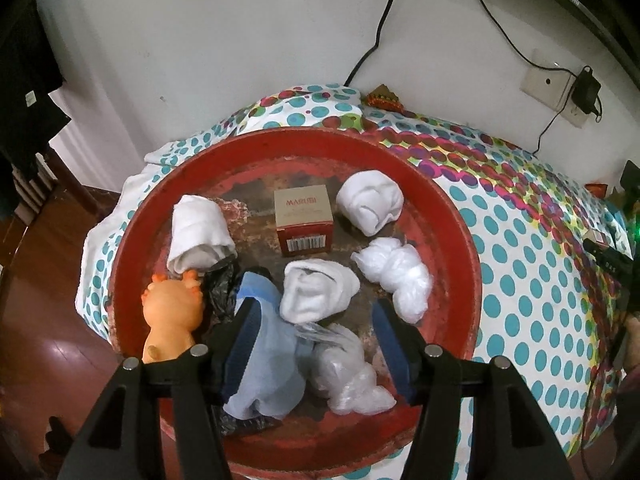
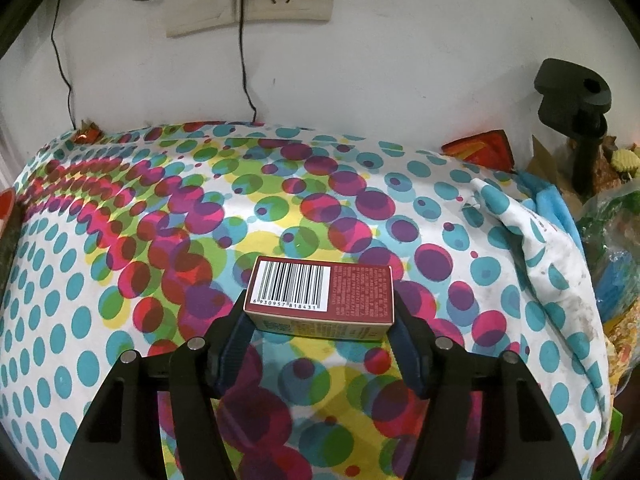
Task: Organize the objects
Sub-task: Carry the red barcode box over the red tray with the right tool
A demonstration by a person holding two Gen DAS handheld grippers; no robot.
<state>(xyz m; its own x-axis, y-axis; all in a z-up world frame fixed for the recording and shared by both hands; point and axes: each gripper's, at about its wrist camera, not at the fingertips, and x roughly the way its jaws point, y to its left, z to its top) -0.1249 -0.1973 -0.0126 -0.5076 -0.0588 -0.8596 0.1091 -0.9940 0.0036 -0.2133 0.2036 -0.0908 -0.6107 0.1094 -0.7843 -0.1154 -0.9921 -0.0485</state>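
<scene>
Right gripper clamps the barcoded box; left gripper gapes above the red tray.

- Tray: red rim, worn dark brown floor.
- Cloth: white with teal dots and overlapping pink, purple, yellow and green circles.
- Toy: orange.
- Rolled socks: white.
- Held box: maroon with a black-and-white barcode.
- Wall: white.
</scene>
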